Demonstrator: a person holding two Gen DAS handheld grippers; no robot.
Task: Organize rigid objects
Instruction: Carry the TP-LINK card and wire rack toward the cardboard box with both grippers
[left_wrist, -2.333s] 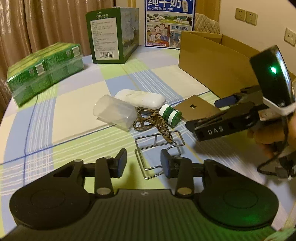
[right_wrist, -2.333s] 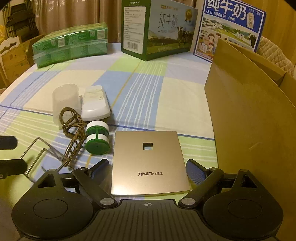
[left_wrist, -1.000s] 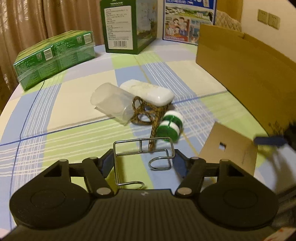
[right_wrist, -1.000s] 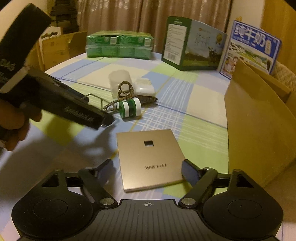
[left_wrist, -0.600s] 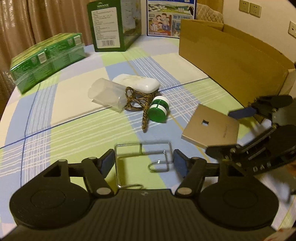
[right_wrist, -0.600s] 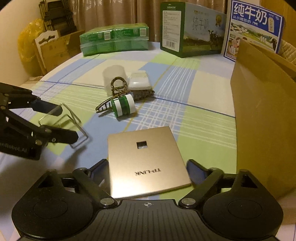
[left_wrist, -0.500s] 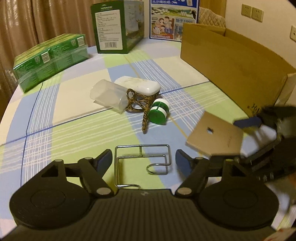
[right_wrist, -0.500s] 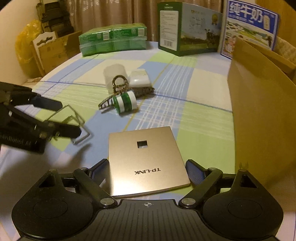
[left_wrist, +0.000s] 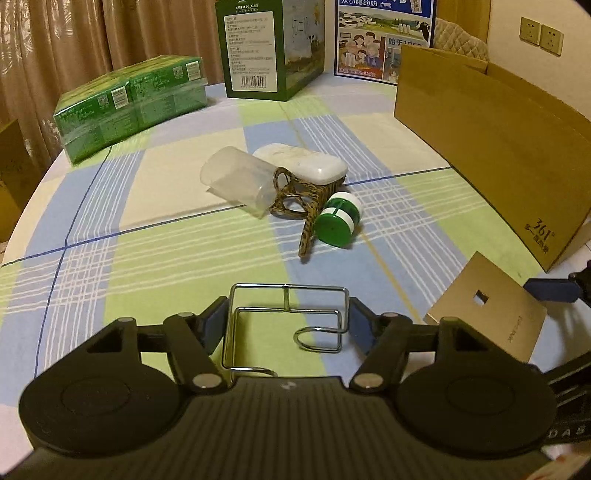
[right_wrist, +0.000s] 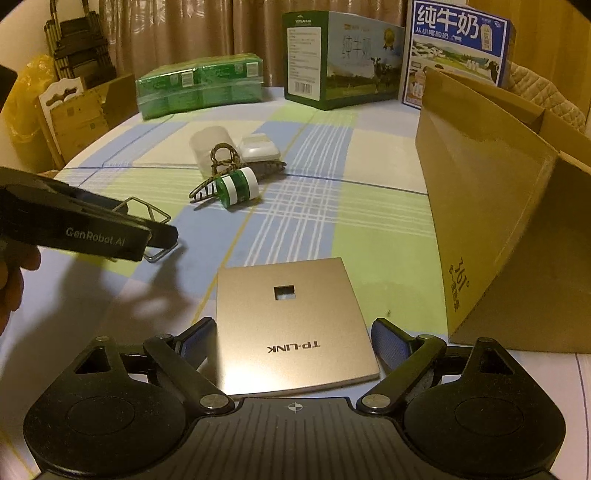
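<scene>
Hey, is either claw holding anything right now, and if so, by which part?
Nothing is held. The left claw brackets the bent silver wire rack; the right claw brackets the gold TP-LINK square plate. Both are open.

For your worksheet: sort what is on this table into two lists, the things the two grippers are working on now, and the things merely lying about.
In hand:
- wire rack, between the open left gripper
- gold TP-LINK panel, between the open right gripper

Lying about:
- clear plastic cup
- white case
- hair claw clip
- green-and-white bottle
- cardboard box
- milk cartons
</scene>
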